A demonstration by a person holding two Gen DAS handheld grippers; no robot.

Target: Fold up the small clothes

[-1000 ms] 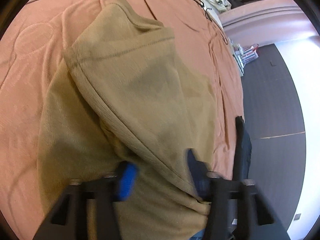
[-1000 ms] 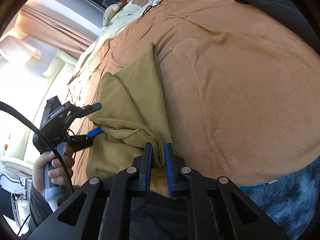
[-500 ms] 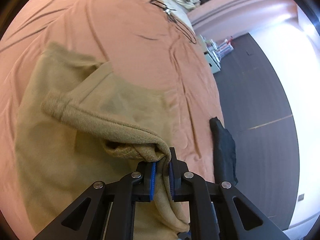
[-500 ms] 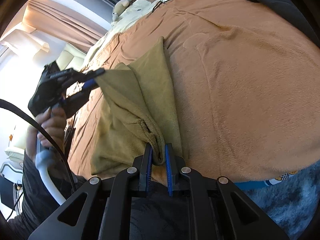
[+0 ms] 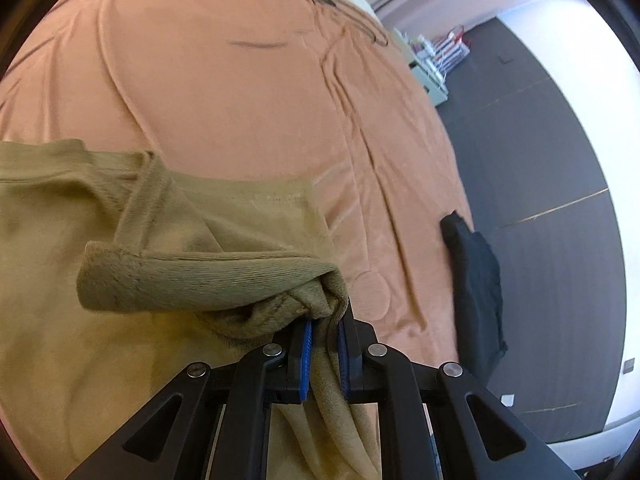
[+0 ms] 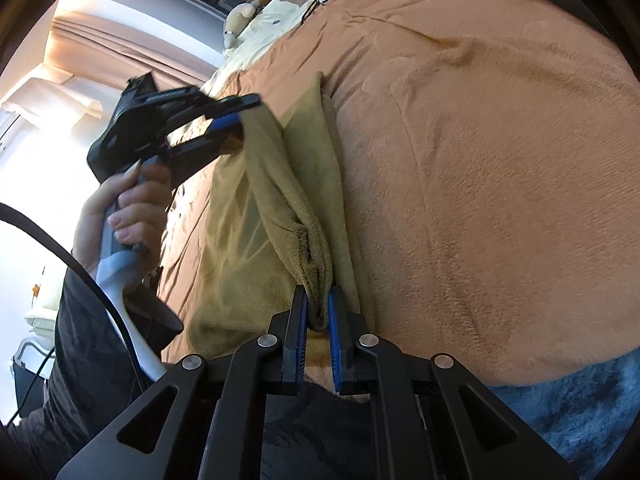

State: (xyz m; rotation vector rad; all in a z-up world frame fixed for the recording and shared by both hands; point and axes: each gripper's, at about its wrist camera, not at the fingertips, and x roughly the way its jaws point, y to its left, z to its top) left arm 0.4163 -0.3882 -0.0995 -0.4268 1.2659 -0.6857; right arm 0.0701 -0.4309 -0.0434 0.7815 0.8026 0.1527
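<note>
Left jaws: the left gripper (image 5: 325, 322) has just closed narrow on a bunched hem of the garment (image 5: 120, 320); cloth sits between the blue pads (image 5: 306, 354) and hangs below them.
Right jaws: the right gripper (image 6: 318, 308) is pinched narrow on another bunch of the same garment (image 6: 280, 216) at lower centre of the right view.
Garment place: olive fleece on the bed (image 5: 240, 92), filling the left half of the left view.
Garment axis: in the right view its long axis runs from the right jaws at bottom centre up to upper centre; a lifted fold stretches from there to the left gripper (image 6: 236, 120) at upper left.
Hand: a hand (image 6: 128, 208) grips the left gripper's handle at left of the right view.
Other cloth: a black cloth (image 5: 476, 288) lies at the bed's right edge.
Hidden: the garment's type is unclear; its lower part is cut off behind the gripper frames and the left edge.
</note>
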